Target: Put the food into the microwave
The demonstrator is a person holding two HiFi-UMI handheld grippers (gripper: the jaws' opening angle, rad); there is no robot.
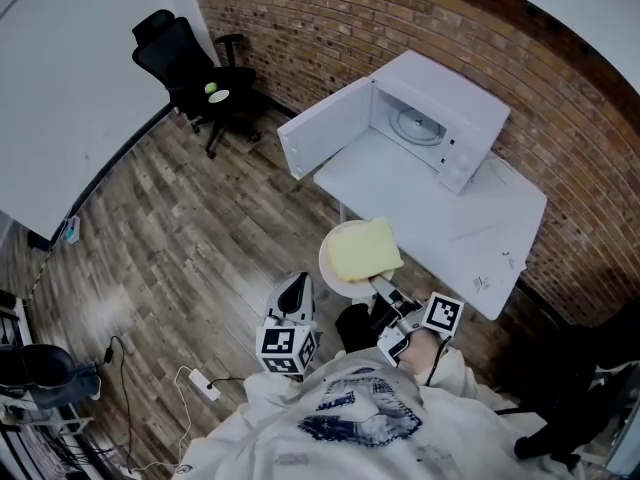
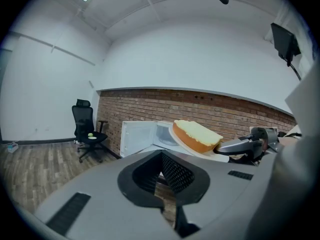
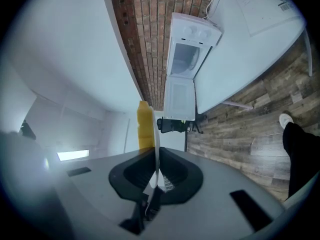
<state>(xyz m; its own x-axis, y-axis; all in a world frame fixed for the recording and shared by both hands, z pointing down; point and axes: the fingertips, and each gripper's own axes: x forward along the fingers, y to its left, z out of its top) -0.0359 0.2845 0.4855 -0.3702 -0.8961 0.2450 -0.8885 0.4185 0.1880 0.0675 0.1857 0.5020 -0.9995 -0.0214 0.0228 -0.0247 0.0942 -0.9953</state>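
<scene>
While the plate (image 1: 345, 288) hangs in the air at lower centre of the head view, short of the table (image 1: 450, 230), the right gripper (image 1: 384, 289) has its jaws clamped on the near rim. On the plate lies the food (image 1: 365, 250), a thick yellow slab with a browner crust. The left gripper (image 1: 296, 293), just left of the plate and apart from it, has its jaws drawn together on nothing.

Handling, as judged: the slab looks soft and light, and it lies loose on a smooth, stiff plate, so it could slide if the plate tips. The plate is gripped at one edge only. The rim is the proper hold, since jaws would crush the food itself. A second hold on the far rim would steady the load.

The microwave (image 1: 435, 118) stands open at upper right of the frame, its door (image 1: 322, 133) swung left, well apart from the plate.

Not made out:
- The right gripper view shows the plate edge-on, so the depth of bite on the rim is unclear.
- In the left gripper view the plate appears tilted, possibly an effect of the lens.
- The small green item on the chair (image 1: 195, 73) at upper left is too small to identify.
</scene>
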